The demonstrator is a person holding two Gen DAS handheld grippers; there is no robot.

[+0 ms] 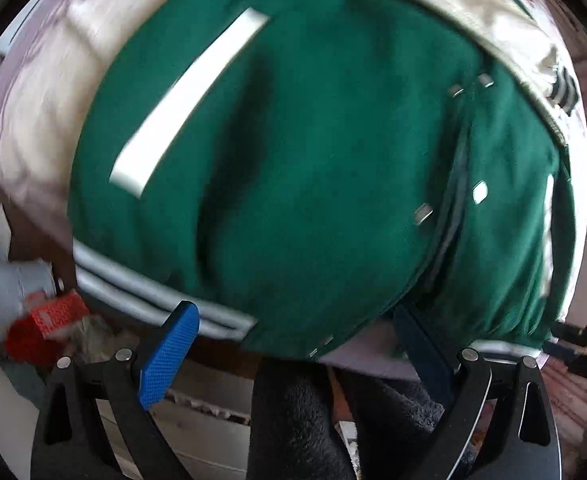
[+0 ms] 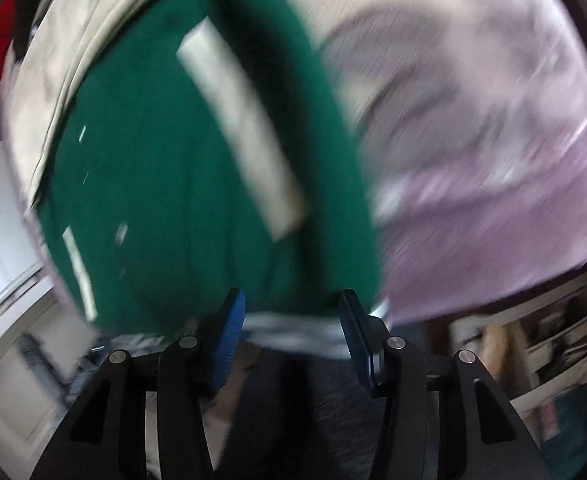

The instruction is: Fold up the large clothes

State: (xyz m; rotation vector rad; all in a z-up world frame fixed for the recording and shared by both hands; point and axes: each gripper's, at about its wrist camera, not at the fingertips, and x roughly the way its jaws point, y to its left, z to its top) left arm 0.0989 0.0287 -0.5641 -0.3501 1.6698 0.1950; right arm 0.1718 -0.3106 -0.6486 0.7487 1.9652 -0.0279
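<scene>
A green varsity jacket (image 1: 313, 152) with cream sleeves, white pocket trim and a striped hem lies on a pale purple sheet; it also fills the right wrist view (image 2: 181, 184). My left gripper (image 1: 293, 332) is open at the jacket's striped hem, its blue left pad (image 1: 169, 356) clear of the cloth and the right pad partly under the hem. My right gripper (image 2: 291, 320) is open, its jaws standing on either side of the striped hem (image 2: 293, 328) at the jacket's lower edge. Both views are motion-blurred.
The purple sheet (image 2: 493, 200) spreads to the right of the jacket. Red and white clutter (image 1: 45, 320) lies at the lower left below the surface. Shelving (image 2: 553, 340) stands at the right, white furniture (image 2: 5, 280) at the left.
</scene>
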